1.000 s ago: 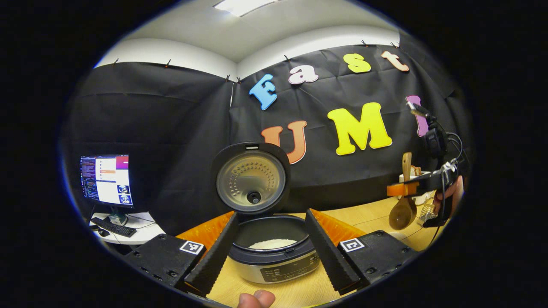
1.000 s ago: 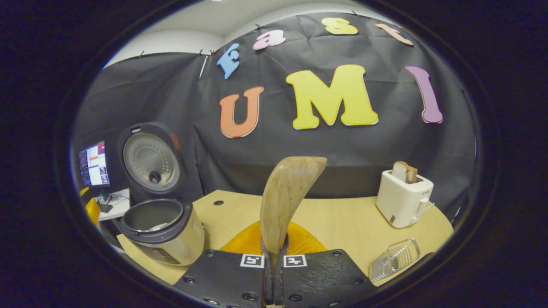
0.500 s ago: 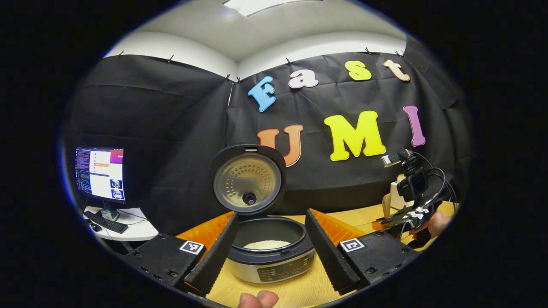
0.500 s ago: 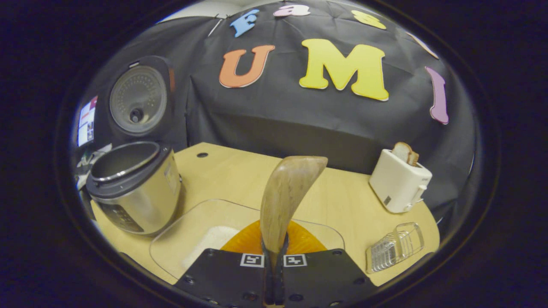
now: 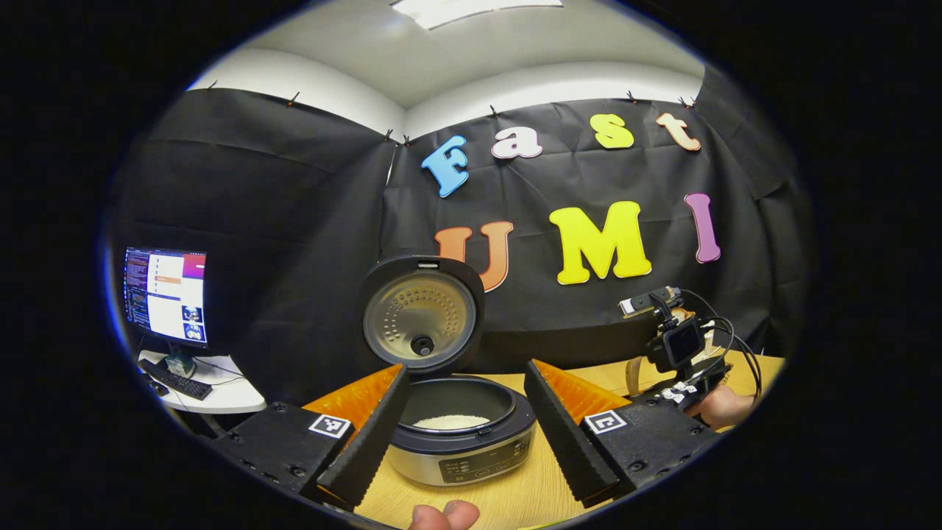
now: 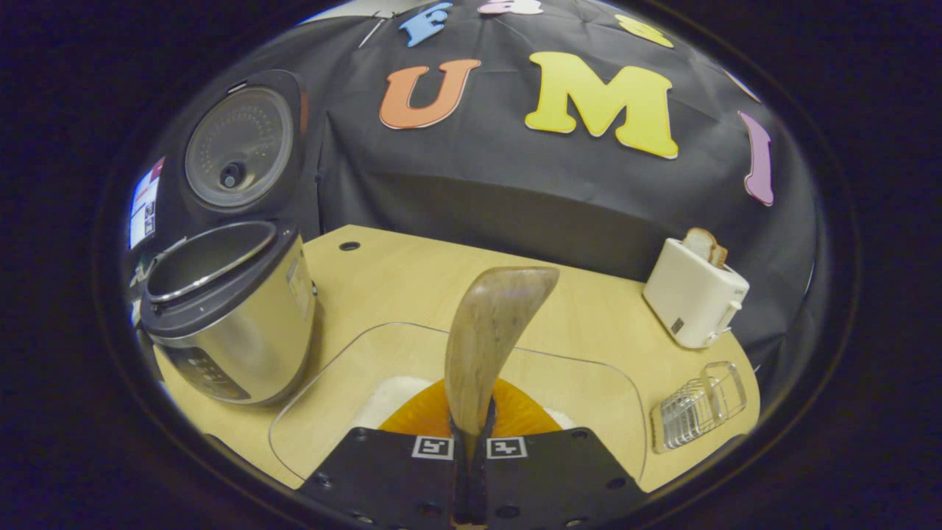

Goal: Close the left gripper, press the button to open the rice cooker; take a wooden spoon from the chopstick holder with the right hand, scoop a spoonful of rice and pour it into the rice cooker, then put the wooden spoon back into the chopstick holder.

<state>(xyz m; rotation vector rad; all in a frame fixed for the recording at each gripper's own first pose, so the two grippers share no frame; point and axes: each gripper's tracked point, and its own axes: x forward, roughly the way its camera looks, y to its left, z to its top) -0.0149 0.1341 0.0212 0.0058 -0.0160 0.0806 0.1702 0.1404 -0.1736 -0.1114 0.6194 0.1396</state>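
Wooden spoon (image 6: pixel 486 338) clamped in right gripper (image 6: pixel 471 471) (handle hidden); left gripper (image 5: pixel 460 434) gapes.

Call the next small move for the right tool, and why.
Probably dip the spoon down into the rice in the clear tray. The right tool is shut on the spoon over the tray, the bowl looks empty, and the cooker stands open beside it.
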